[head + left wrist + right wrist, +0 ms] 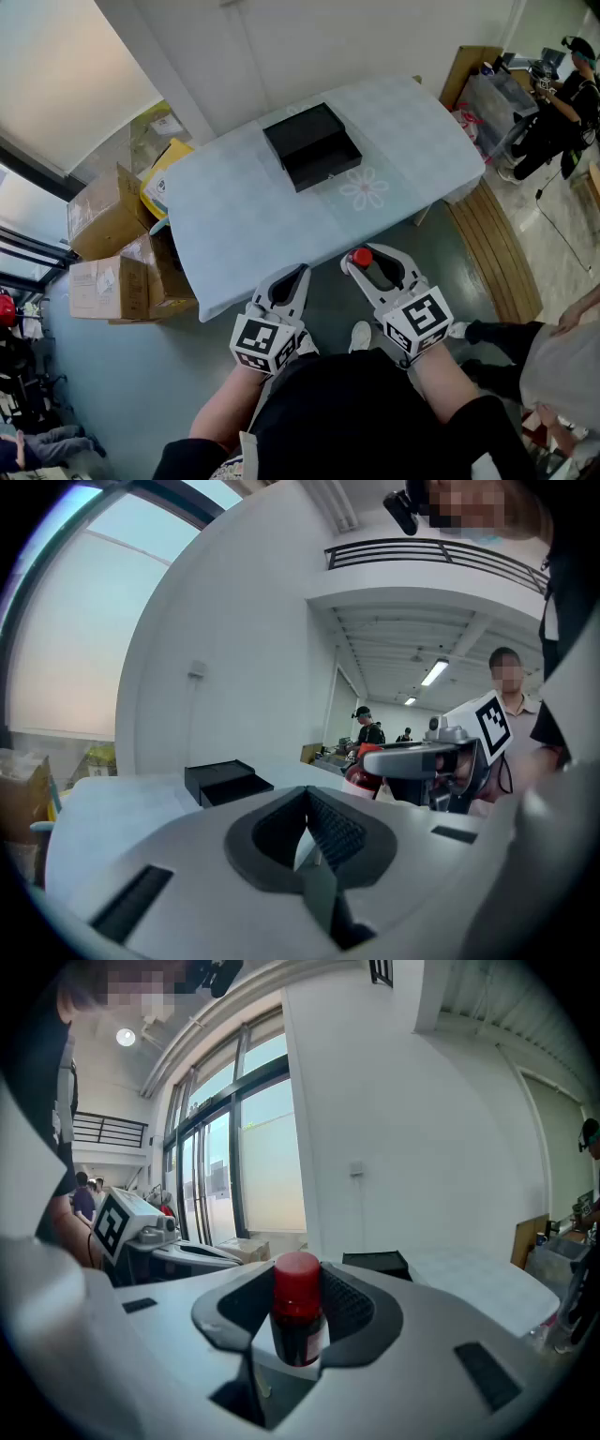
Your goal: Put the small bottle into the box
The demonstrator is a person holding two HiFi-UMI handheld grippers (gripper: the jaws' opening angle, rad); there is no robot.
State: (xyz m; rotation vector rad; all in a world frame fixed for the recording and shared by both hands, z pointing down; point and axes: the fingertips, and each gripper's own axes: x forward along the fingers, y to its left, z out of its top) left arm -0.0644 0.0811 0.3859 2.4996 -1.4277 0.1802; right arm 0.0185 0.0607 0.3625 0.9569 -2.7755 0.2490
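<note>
The small bottle, dark with a red cap, stands upright between the jaws of my right gripper, which is shut on it. That gripper hangs in the air just off the table's near edge. Beside it, my left gripper is shut with nothing in it, its tips meeting in the left gripper view. The black box lies open on the pale blue tablecloth, towards the far side, well ahead of both grippers. It also shows low and dark in both gripper views.
Cardboard boxes are stacked on the floor left of the table. A wooden platform lies to its right. A person stands at the upper right by cluttered furniture, and another person's arm is at the right edge.
</note>
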